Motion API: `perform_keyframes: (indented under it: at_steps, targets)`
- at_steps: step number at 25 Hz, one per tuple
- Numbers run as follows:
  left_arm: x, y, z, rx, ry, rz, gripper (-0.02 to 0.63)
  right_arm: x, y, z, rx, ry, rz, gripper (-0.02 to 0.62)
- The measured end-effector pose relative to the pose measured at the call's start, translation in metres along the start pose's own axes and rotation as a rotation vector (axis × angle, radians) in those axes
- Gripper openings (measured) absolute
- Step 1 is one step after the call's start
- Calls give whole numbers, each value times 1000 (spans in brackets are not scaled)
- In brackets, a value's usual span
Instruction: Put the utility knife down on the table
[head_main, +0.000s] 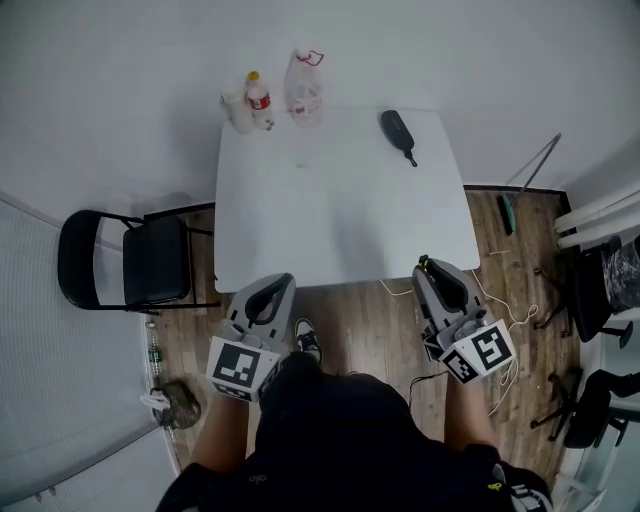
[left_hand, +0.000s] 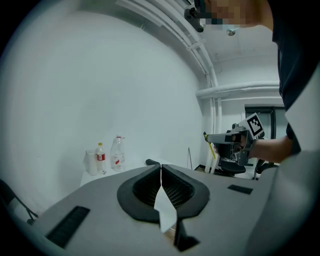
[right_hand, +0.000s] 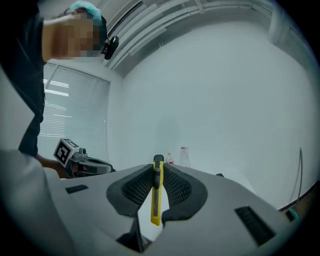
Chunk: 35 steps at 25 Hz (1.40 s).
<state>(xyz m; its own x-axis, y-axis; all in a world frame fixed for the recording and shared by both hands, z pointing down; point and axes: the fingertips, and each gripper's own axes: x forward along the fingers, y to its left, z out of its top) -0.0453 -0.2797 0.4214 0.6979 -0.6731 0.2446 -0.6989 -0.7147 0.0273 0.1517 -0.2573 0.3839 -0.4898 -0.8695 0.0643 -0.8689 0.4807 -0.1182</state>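
The table (head_main: 340, 220) is sitting dead ahead. At its far left corner a small bottle (head_main: 259, 100) is standing just left of a taller bottle (head_main: 304, 88). An oblong object (head_main: 398, 133) is lying far right, well apart from them. A folding chair (head_main: 125, 262) is standing left of the table. The left gripper (head_main: 275, 287) and right gripper (head_main: 432, 268) are hovering at the near edge (one by each corner), and the utility knife (right_hand: 156, 192) is sitting between the right one's jaws.

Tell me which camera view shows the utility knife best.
The right gripper view: the utility knife stands close up, clamped in the tongs of the right gripper. The head view shows only its tip; the left gripper view, a distant yellow sliver.
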Motion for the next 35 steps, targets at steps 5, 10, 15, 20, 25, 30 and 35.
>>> perform_keyframes:
  at_steps: [5,10,15,20,25,30,35]
  targets:
    - [18,62,5,-10,-1,-17,23,64,2,3,-14,28,-14,74]
    - [27,97,3,-11,10,-35,23,103,0,-4,-31,71,-40,74]
    - [31,116,-3,-37,25,-13,23,132,-15,-33,-9,160,-47,74]
    - [38,122,-8,-55,51,30,23,155,-49,-80,6,281,-74,74]
    - [43,112,-10,-60,83,81,23,167,-80,-149,-18,466,-105,74]
    - [55,99,-8,-60,111,109,23,175,-98,-229,-26,693,-36,74]
    - [66,92,-21,-66,160,121,23,171,-97,-285,-84,856,45,74]
